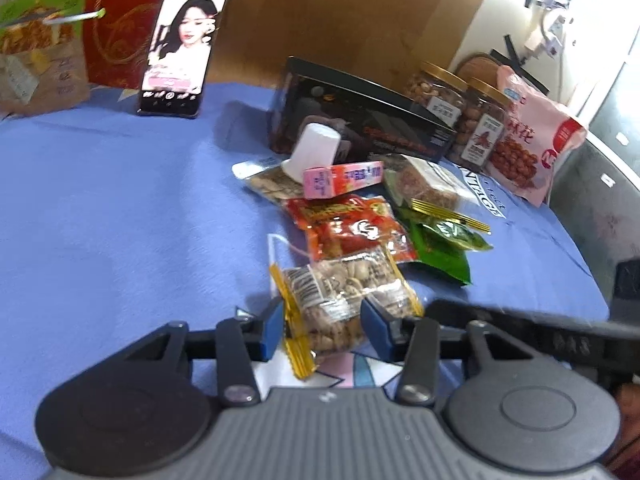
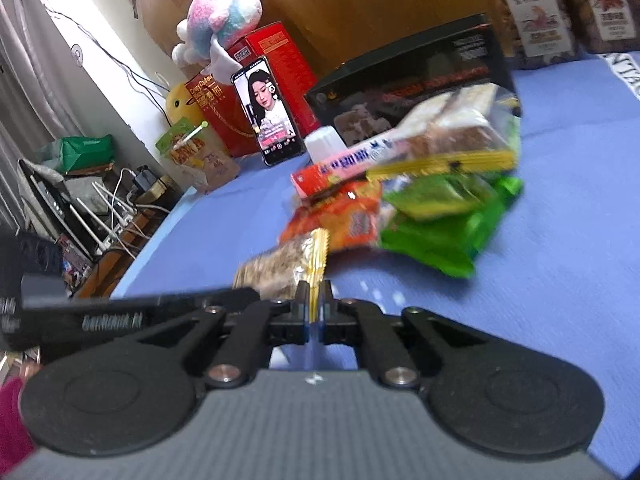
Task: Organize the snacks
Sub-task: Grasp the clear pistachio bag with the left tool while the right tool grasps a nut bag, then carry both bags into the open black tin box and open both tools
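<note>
A clear, gold-edged packet of pistachios (image 1: 340, 300) lies on the blue cloth (image 1: 120, 208) at the near end of a snack pile. My left gripper (image 1: 320, 326) has its blue pads on either side of the packet, touching its sides. My right gripper (image 2: 316, 306) is shut on the packet's gold end seal (image 2: 316, 260). Behind lie a red packet (image 1: 352, 228), green packets (image 1: 444, 240), a pink box (image 1: 344, 178), a white cup (image 1: 314, 150) and a clear packet of brown bars (image 1: 428, 184).
A black box (image 1: 360, 120), two nut jars (image 1: 460, 112) and a pink bag (image 1: 536, 148) stand behind the pile. A phone (image 1: 180, 48) leans on a red box (image 1: 116, 28); a paper snack bag (image 1: 36, 68) stands far left. The table edge runs along the right (image 1: 580, 248).
</note>
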